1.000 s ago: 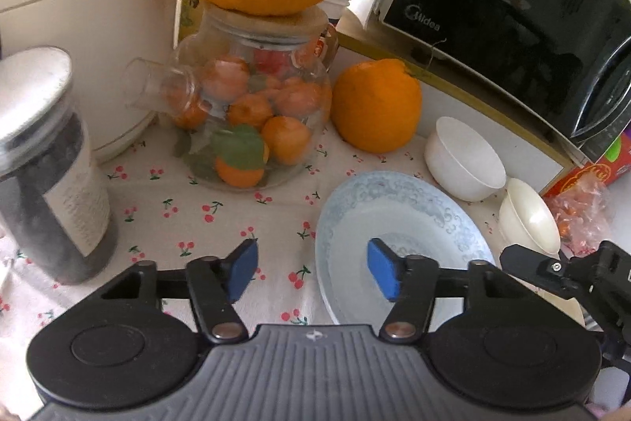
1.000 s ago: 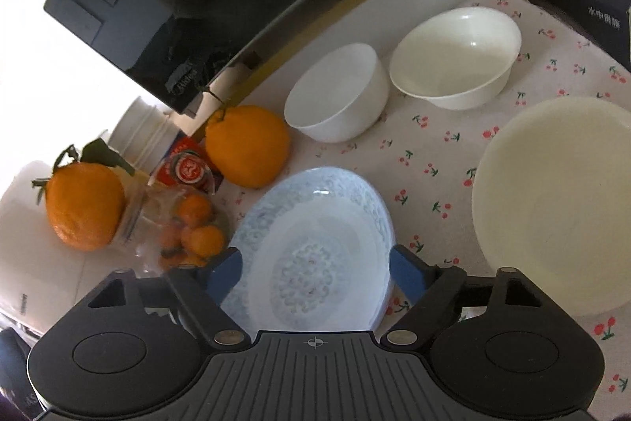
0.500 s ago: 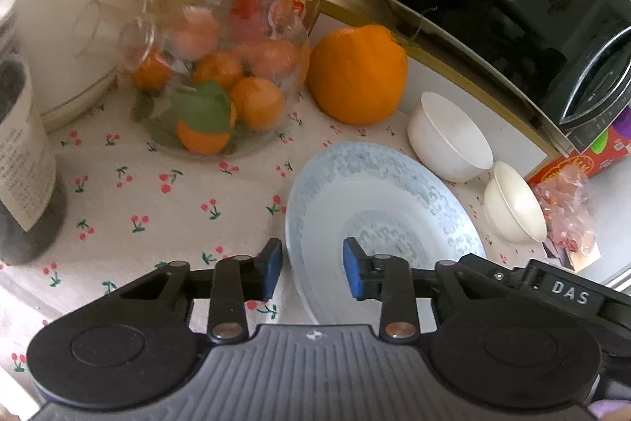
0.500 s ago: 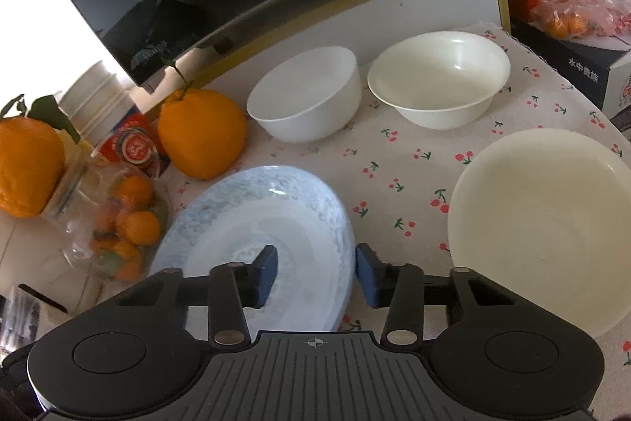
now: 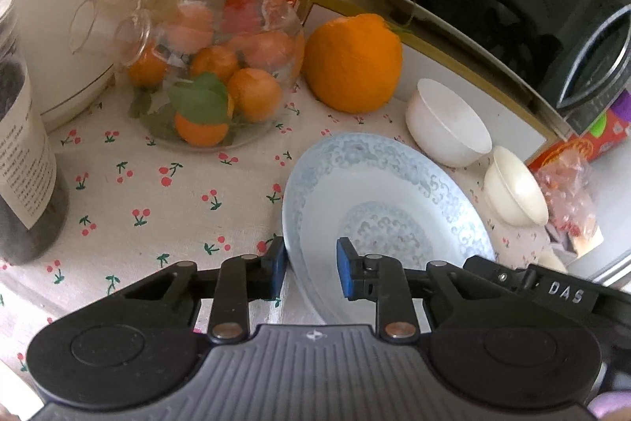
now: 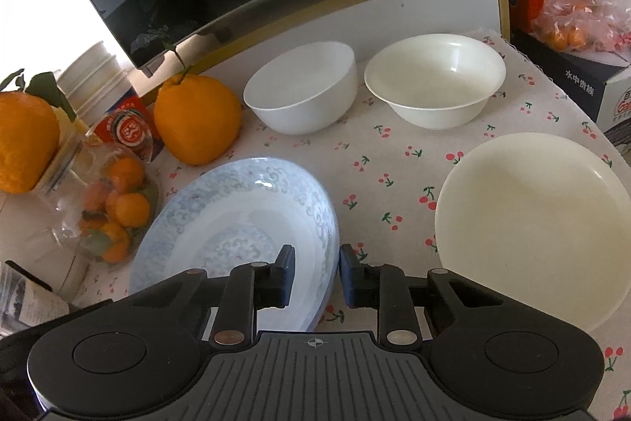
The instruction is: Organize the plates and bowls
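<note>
Left gripper (image 5: 308, 269): blue pads straddle left rim of pale blue patterned ceramic plate (image 5: 378, 208), narrowed but gaps visible, not clamped.

Right gripper (image 6: 315, 275): likewise brackets plate's right rim, contact not confirmable. Plate sits centre-near on cherry-print tablecloth (image 6: 386, 160); opposite-rim hold likely for level lift.

Far: white ceramic bowl (image 6: 301, 85), cream bowl (image 6: 435, 77).

Right-near: cream plate (image 6: 532, 219), probable stacking spot.

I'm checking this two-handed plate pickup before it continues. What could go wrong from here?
Both the left gripper and right gripper straddle opposite rims of the blue patterned plate with jaws not visibly clamped; it may slip or tilt if lifted unevenly.

Carried towards the cream plate, it could clip the white bowl or the orange close by.
</note>
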`<action>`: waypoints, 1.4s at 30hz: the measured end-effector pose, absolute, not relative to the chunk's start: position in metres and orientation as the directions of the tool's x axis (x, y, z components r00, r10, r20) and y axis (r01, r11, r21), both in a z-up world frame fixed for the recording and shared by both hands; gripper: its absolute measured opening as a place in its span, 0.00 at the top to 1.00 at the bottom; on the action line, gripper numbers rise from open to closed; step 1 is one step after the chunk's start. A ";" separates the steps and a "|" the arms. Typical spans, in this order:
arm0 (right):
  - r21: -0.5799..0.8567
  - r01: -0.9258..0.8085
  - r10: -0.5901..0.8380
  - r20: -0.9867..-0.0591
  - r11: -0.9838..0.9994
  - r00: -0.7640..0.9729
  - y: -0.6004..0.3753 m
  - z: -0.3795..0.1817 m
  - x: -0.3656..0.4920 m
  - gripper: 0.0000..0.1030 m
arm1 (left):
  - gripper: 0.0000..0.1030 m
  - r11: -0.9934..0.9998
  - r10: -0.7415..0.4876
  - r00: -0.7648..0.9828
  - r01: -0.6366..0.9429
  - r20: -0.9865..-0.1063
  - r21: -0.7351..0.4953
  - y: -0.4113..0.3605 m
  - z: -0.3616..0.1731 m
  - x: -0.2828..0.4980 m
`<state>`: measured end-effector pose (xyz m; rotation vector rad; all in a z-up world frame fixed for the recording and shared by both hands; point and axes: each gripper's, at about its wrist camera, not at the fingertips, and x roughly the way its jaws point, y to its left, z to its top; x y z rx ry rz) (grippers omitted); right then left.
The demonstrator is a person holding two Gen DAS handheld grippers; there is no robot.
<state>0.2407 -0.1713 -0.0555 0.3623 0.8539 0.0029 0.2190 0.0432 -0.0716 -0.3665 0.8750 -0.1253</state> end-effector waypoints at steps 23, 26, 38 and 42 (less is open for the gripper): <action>0.287 0.095 0.157 -0.738 0.953 0.656 -0.170 -0.024 0.196 0.77 | 0.75 0.964 -0.250 0.653 0.098 -0.715 -0.248 0.030 -0.046 0.181; 0.291 0.093 0.163 -0.740 0.952 0.653 -0.171 -0.020 0.188 0.77 | 0.75 0.963 -0.256 0.657 0.111 -0.709 -0.245 0.030 -0.043 0.175; 0.283 0.113 0.158 -0.776 0.953 0.610 -0.175 -0.021 0.167 0.77 | 0.75 0.964 -0.267 0.642 0.181 -0.719 -0.196 0.024 -0.046 0.156; 0.267 0.117 0.145 -0.785 0.957 0.602 -0.175 -0.025 0.164 0.77 | 0.75 0.965 -0.257 0.633 0.202 -0.730 -0.165 0.019 -0.050 0.153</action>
